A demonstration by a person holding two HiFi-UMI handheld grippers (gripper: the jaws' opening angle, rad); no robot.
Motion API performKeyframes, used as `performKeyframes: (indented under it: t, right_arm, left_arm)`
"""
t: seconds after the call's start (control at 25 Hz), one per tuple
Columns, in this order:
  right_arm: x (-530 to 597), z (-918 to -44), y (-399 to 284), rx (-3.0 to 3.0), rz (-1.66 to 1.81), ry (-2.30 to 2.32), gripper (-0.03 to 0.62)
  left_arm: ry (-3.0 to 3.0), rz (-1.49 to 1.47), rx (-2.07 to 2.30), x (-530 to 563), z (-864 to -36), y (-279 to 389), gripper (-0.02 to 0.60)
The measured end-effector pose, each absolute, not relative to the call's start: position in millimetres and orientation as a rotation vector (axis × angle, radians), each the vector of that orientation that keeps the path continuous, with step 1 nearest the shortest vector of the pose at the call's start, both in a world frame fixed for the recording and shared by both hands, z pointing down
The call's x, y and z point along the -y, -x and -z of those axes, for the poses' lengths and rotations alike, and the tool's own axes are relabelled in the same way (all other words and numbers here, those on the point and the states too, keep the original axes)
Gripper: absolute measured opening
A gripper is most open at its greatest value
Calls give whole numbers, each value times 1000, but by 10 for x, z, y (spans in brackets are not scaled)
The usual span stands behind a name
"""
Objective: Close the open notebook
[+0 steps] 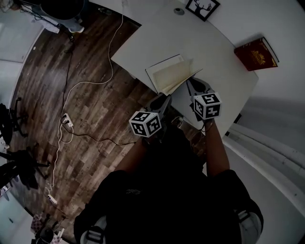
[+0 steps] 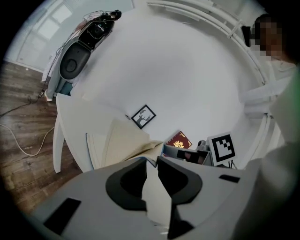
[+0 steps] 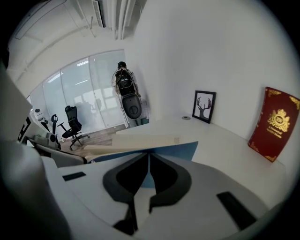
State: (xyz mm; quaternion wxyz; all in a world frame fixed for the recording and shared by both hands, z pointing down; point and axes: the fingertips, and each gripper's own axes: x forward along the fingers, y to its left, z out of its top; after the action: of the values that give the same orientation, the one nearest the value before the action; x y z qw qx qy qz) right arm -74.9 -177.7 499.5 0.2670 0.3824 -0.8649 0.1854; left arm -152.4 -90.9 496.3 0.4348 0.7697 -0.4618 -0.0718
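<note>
Nearest the camera, a person in dark clothing holds both tools out over the near edge of a white desk (image 1: 217, 59); each tool carries a cube of black-and-white square markers, patterns only, with no letters on them. The left hand-held gripper (image 1: 165, 98) has its jaws a little spread; the near corner of the notebook (image 1: 171, 74) reaches to their tips, but the pads do not close on it. Just beside it, the right hand-held gripper (image 1: 193, 82) has its jaws pressed almost together, pinching the edge of the notebook's blue cover (image 3: 180, 149); that cover stands lifted off the desk and tilted, with cream pages fanned above it. The notebook lies at the desk's near edge, still open; its left half rests flat, blank cream paper up, and no writing shows on the pages.

Further back, well apart on the right, a red book (image 1: 256, 53) bears a gold crest; the gold print beneath it is too small to read. At the far edge a black-framed picture (image 1: 202, 8) shows a deer's head with antlers; near it sits a small round grey thing (image 1: 178, 11). Left of the desk a white cable (image 1: 90, 83) trails across the wooden floor (image 1: 43, 95) to a power strip (image 1: 66, 121).
</note>
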Motion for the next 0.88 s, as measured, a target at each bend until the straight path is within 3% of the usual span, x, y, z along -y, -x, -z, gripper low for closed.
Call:
performKeyframes:
  t: [0.48, 0.68, 0.88]
  right_arm:
    - [2148, -5148, 1051, 2380, -526, -931, 35]
    - [2368, -5226, 1222, 2429, -581, -889, 34]
    - [2449, -5418, 1309, 2442, -676, -846, 35]
  left_arm:
    - [-1939, 37, 1333, 1116, -5023, 1760, 66]
    - [-1894, -68, 1446, 1339, -5166, 1957, 10]
    - [-1874, -150, 1503, 1557, -5221, 2042, 3]
